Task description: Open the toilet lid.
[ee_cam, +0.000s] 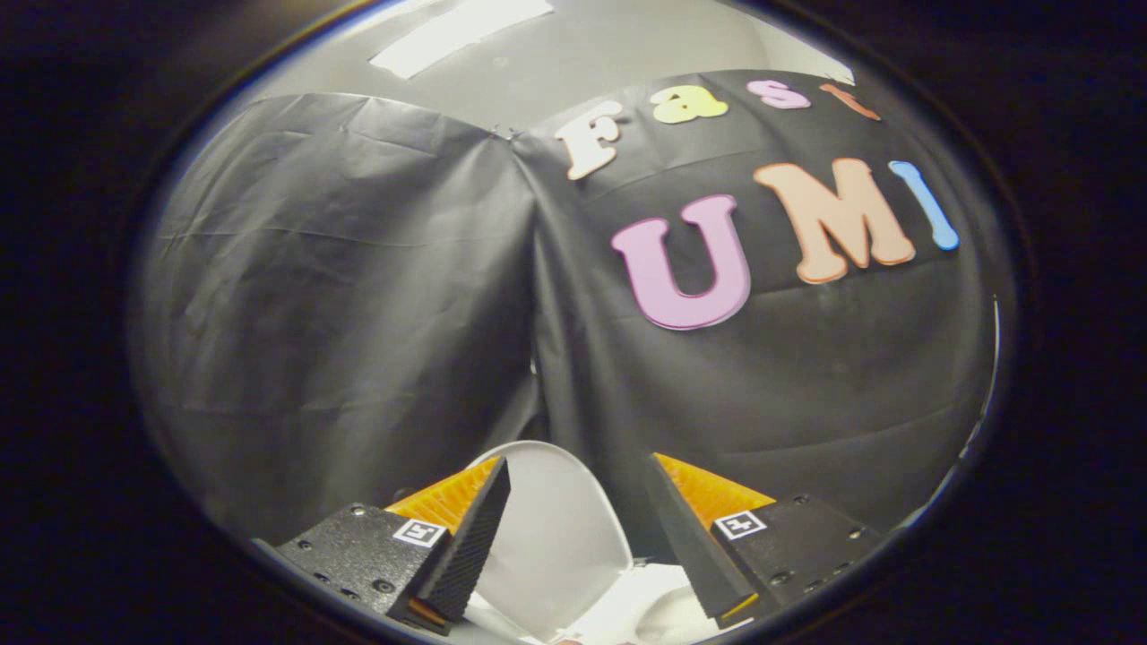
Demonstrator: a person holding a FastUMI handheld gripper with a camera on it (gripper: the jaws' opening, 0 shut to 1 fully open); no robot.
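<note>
The gripper (578, 502) has its two fingers spread wide, with a clear gap between them, and they clamp nothing. The white toilet lid (556, 537) stands raised in that gap, its rounded top edge rising a little above the fingertips. The lid sits closer to the left finger (470, 537), whose inner face overlaps its edge; whether that finger actually touches the lid cannot be told. The right finger (690, 537) stands apart from the lid, with dark cloth showing between the two.

Below the lid, low between the fingers, lies more white toilet surface (645, 609); its shape is cut off and hard to make out.

Behind the lid hangs the booth's black cloth wall (340, 296), creased, with a vertical fold or seam running down just above the lid's top. Above the cloth is a pale ceiling (573, 54) with a bright light strip (461, 31).

Each finger base beside the lid carries a small square black-and-white marker (419, 532); the pattern holds no readable words.
</note>
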